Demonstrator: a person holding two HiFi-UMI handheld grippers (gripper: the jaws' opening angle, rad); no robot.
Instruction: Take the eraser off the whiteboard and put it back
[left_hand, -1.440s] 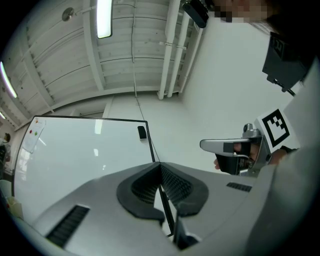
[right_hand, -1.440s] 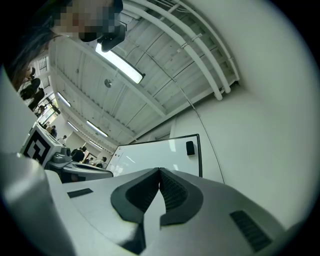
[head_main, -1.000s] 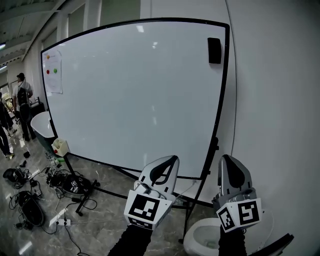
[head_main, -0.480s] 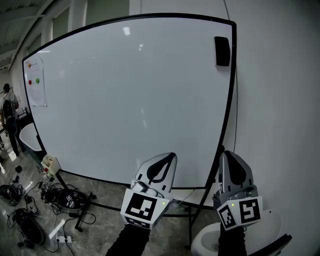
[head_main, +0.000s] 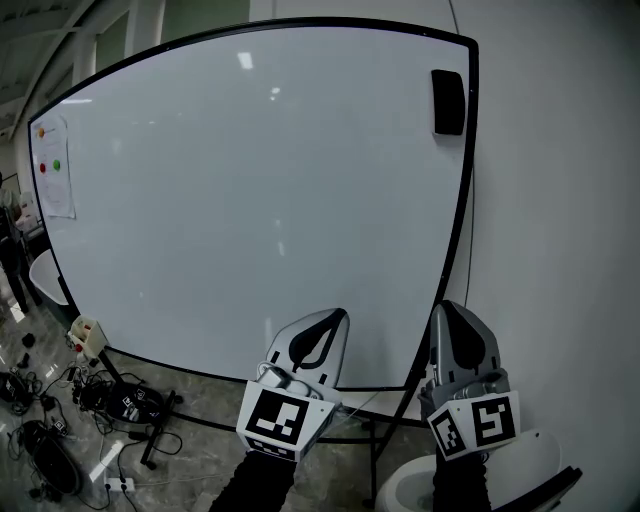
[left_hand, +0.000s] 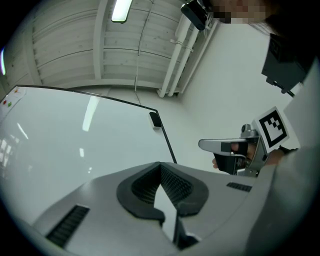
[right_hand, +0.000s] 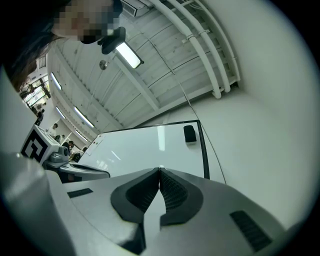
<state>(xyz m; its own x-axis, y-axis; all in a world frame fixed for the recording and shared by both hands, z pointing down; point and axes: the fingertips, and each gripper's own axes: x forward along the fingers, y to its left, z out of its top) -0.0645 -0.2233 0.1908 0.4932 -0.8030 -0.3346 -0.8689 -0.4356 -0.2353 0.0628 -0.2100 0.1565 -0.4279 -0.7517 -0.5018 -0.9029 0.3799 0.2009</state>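
Note:
A black eraser (head_main: 448, 102) clings to the upper right corner of the large whiteboard (head_main: 250, 190); it also shows small in the left gripper view as the eraser (left_hand: 155, 119) and in the right gripper view as the eraser (right_hand: 190, 134). My left gripper (head_main: 338, 317) is held low before the board's bottom edge, jaws shut with nothing between them. My right gripper (head_main: 447, 310) is beside it near the board's right frame, also shut and empty. Both point up toward the board, well below the eraser.
A sheet with coloured magnets (head_main: 52, 182) hangs at the board's far left. Cables and bags (head_main: 60, 420) lie on the floor at the lower left by the board's stand. A white round seat (head_main: 420, 480) is below my right gripper. A white wall (head_main: 560, 250) runs at the right.
The view has closed in on the board and shifted right: the board fills more of the frame, the eraser sits a little further right, and the people at the far left have slipped out.

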